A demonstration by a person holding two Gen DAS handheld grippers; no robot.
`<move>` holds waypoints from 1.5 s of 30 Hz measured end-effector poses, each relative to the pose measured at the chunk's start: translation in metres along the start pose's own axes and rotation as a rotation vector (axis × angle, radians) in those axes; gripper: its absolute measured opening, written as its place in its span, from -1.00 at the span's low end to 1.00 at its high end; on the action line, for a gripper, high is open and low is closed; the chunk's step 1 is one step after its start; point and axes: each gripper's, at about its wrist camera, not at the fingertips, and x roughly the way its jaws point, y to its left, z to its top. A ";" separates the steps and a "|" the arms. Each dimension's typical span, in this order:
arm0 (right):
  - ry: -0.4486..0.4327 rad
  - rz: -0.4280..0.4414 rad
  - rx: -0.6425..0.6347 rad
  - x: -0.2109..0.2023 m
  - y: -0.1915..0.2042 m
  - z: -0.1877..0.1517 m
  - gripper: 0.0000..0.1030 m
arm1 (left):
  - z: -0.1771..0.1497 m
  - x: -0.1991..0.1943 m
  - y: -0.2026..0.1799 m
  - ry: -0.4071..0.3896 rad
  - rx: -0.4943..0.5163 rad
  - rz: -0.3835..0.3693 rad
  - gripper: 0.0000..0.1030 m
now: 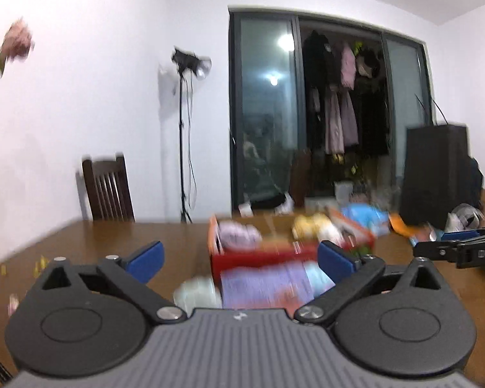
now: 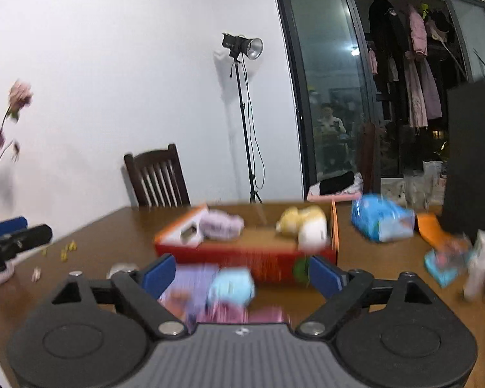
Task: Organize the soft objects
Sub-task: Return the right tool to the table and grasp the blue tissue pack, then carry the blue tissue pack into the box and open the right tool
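Observation:
An open red cardboard box (image 2: 242, 255) sits on the brown wooden table (image 2: 106, 236), also in the left wrist view (image 1: 262, 258). Inside it lie a lilac soft object (image 2: 221, 224), a yellow plush (image 2: 296, 218) and a white soft item (image 2: 313, 234). In front of the box lie a pale blue soft object (image 2: 231, 287) and purple-pink packets (image 2: 190, 284). A blue packet (image 2: 381, 221) lies right of the box. My right gripper (image 2: 242, 273) is open above the near items. My left gripper (image 1: 241, 258) is open before the box. All is motion-blurred.
A dark wooden chair (image 2: 156, 177) stands behind the table, a studio light on a stand (image 2: 242, 48) by the wall. A tall black box (image 2: 472, 158) stands at the right. Pink flowers (image 2: 3, 123) are at the left. Small yellow bits (image 2: 66, 250) dot the table.

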 end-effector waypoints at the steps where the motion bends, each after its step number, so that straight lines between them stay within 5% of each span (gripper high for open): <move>1: 0.012 -0.026 0.017 -0.007 0.002 -0.017 0.74 | -0.012 -0.009 -0.001 0.031 0.000 -0.020 1.00; 9: 0.081 -0.045 0.108 -0.055 0.025 -0.104 0.74 | -0.058 -0.034 0.003 0.118 0.018 -0.062 1.00; 17: 0.059 -0.012 0.092 -0.058 0.039 -0.106 0.71 | -0.060 -0.027 0.007 0.139 -0.035 -0.065 0.96; 19: 0.088 0.023 0.098 -0.047 0.040 -0.104 0.43 | -0.056 -0.020 0.001 0.145 -0.033 -0.088 0.57; 23: 0.125 0.107 0.120 -0.014 0.042 -0.091 0.12 | -0.048 0.010 -0.005 0.197 -0.116 -0.225 0.14; 25: 0.129 0.140 0.125 0.002 0.044 -0.085 -0.05 | -0.048 0.031 -0.010 0.255 -0.141 -0.233 -0.18; 33: 0.196 0.224 0.180 0.068 0.045 -0.069 -0.23 | -0.056 0.077 -0.017 0.372 -0.161 -0.235 -0.24; 37: 0.230 0.273 0.239 0.086 0.037 -0.074 -0.47 | -0.063 0.083 -0.017 0.356 -0.161 -0.232 -0.41; 40: 0.290 0.280 0.237 0.076 0.033 -0.073 -0.72 | -0.058 0.078 -0.007 0.401 -0.215 -0.284 -0.45; 45: 0.371 0.328 0.288 0.023 0.025 -0.071 -0.68 | -0.057 0.060 0.004 0.490 -0.349 -0.425 -0.44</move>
